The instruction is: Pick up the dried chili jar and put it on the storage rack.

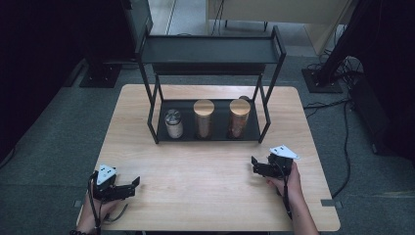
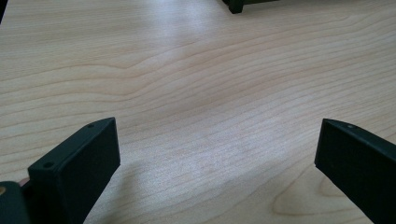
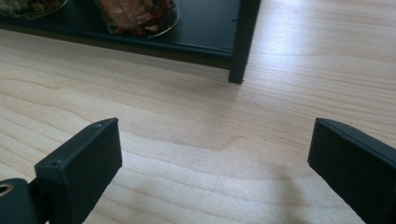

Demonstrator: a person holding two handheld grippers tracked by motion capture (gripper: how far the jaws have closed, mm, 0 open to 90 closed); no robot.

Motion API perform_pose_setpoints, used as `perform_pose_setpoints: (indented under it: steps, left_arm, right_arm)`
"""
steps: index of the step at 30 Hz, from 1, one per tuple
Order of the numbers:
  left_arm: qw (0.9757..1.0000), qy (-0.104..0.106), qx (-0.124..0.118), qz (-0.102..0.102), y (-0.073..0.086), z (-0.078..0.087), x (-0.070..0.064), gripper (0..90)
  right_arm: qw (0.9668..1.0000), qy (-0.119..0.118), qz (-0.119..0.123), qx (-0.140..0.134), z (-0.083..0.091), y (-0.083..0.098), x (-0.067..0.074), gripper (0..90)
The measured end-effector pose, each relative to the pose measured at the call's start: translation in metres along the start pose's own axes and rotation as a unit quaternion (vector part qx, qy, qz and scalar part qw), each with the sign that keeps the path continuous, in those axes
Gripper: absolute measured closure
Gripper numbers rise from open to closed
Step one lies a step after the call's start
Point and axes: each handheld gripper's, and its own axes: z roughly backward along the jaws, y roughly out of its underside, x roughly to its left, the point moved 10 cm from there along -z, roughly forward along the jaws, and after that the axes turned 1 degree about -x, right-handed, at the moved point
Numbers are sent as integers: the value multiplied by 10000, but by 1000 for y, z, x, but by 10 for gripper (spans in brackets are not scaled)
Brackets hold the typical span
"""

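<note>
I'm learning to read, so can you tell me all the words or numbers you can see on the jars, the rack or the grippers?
None: no word, number or sign can be read.
Steel-lidded jar: no label that shows.
Two wooden-lidded jars: no label that shows.
Black rack: plain.
Grey plates on the left gripper and right gripper: dark dots, no letters.

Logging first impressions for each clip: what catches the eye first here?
The black two-tier metal rack at the wooden table's far side, its lower shelf holding a small metal-lidded jar and two wooden-lidded glass jars. Nearer, the left gripper and right gripper hover open and empty.
</note>
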Motion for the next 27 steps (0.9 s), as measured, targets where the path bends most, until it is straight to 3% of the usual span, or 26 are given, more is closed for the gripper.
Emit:
perform_pose_setpoints:
  steps: [27]
  left_arm:
    - [10000,-50,10,-10,0,0,0,4]
  right_arm:
    - [9996,163,-244,-24,26,17,-33,0]
